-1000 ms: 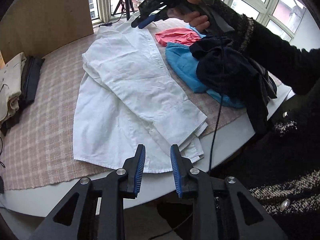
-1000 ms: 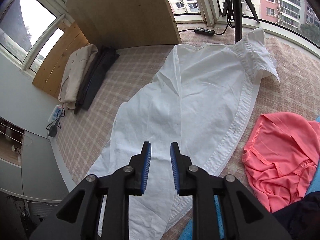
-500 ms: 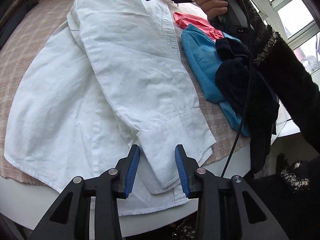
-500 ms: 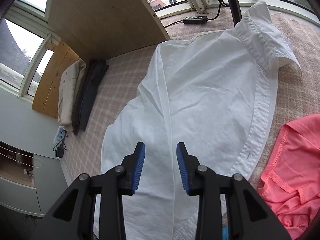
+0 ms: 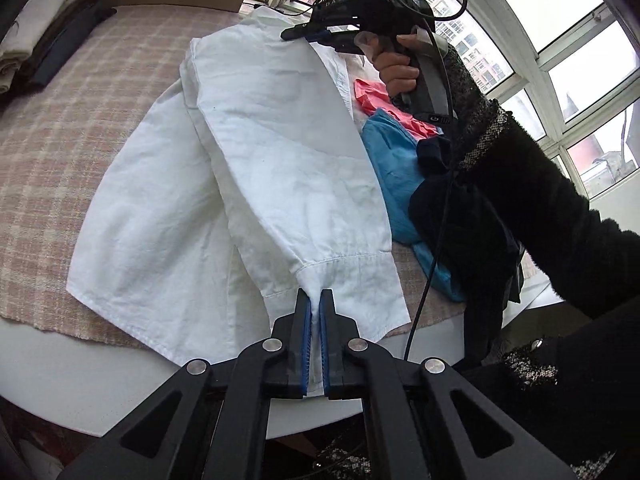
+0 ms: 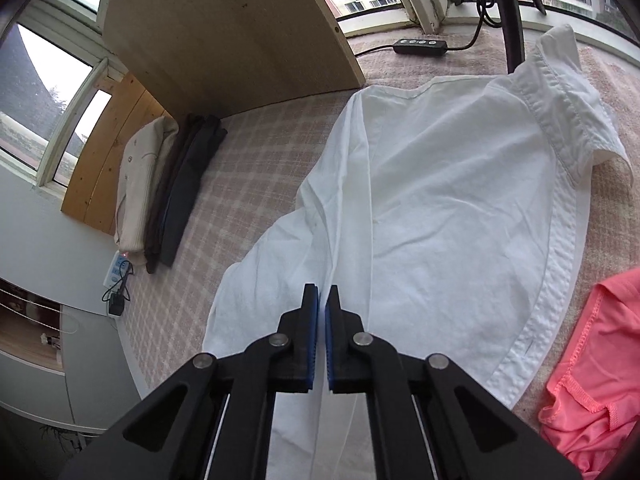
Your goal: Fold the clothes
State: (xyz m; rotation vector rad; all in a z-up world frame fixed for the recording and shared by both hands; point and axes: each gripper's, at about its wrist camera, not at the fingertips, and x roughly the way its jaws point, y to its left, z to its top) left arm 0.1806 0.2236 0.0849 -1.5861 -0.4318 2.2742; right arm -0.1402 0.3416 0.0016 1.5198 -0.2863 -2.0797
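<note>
A white shirt (image 5: 280, 152) lies spread on the pink checked cloth (image 5: 60, 128), with one sleeve folded down its front. My left gripper (image 5: 316, 312) is shut on the sleeve cuff (image 5: 352, 276) at the shirt's near end, white cloth pinched between the blue pads. A hand holds my right gripper (image 5: 294, 34) at the shirt's far end by the shoulder. In the right wrist view, that right gripper (image 6: 322, 304) has its jaws closed on a fold ridge of the white shirt (image 6: 440, 200). The collar (image 6: 568, 100) stands up at the upper right.
A pink garment (image 6: 592, 360), a blue garment (image 5: 392, 148) and a dark garment (image 5: 452, 208) are heaped right of the shirt. Folded clothes (image 6: 160, 188) are stacked at the far left. A power strip (image 6: 420, 46) and a wooden board (image 6: 224, 32) stand behind. The white table edge (image 5: 120, 380) is near.
Both grippers were open half a second ago and have closed. The left one moved forward onto the cuff, and the right one dropped onto the shirt's fold.
</note>
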